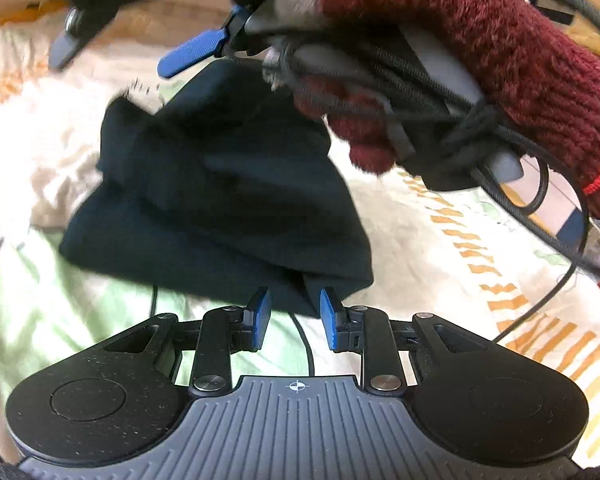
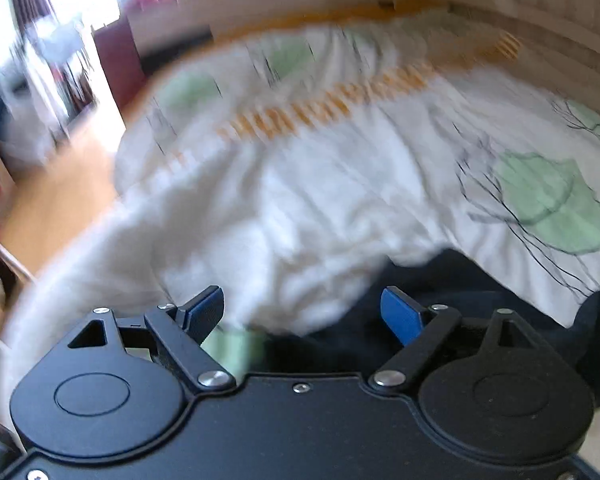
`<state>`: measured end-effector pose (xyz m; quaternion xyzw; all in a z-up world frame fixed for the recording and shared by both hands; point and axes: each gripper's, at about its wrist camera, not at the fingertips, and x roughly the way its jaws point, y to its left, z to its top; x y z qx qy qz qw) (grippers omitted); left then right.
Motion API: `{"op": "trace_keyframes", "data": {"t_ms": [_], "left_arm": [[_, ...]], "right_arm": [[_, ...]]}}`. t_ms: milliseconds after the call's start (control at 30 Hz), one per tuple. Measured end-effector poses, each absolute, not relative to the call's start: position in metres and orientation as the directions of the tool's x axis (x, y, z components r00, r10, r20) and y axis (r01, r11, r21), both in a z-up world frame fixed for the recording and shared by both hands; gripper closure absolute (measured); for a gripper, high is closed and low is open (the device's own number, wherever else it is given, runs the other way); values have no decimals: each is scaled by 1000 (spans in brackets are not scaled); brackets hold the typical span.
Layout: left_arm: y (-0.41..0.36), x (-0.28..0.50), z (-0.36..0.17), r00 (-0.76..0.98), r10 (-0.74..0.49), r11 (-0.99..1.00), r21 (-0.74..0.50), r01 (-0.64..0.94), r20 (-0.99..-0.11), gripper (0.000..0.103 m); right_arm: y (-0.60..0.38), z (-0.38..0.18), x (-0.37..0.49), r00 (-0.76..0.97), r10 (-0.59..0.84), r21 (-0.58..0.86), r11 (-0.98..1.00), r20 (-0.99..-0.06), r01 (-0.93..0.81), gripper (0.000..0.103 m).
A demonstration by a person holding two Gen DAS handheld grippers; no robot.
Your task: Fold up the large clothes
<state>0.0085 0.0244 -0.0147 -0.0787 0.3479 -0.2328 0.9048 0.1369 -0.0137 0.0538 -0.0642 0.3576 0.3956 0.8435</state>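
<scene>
Left wrist view alone shows the maroon-gloved hand [image 1: 480,60] above the dark garment [image 1: 228,200]; both grippers spread, gripping nothing.

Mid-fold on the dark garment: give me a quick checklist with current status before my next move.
1. Left gripper open: ok; nothing between its pads.
2. Right gripper open: ok; jaws spread wide.
3. Dark garment on the bedspread: ok, bunched, not flat.
4. Garment held by either gripper: not ok.
5. Fold edges aligned: cannot tell, blurred.
6. Cable clear of the garment: ok there.
</scene>
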Motion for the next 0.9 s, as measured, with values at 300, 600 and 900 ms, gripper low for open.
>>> {"op": "trace_keyframes", "data": {"t_ms": [300,600,900], "left_arm": [[20,19,30,723,-494,864,-179,471,-482,75],[1,76,25,784,-381,912,-58,406,-490,72],[39,79,-29,714,-261,960,-95,263,-649,75]], "right_arm": [[-132,96,126,635,658,382,753,-404,-536,11],[-225,51,105,757,459,419,867,-466,-268,11],[-208,19,113,737,400,252,916,-545,-311,63]]}}
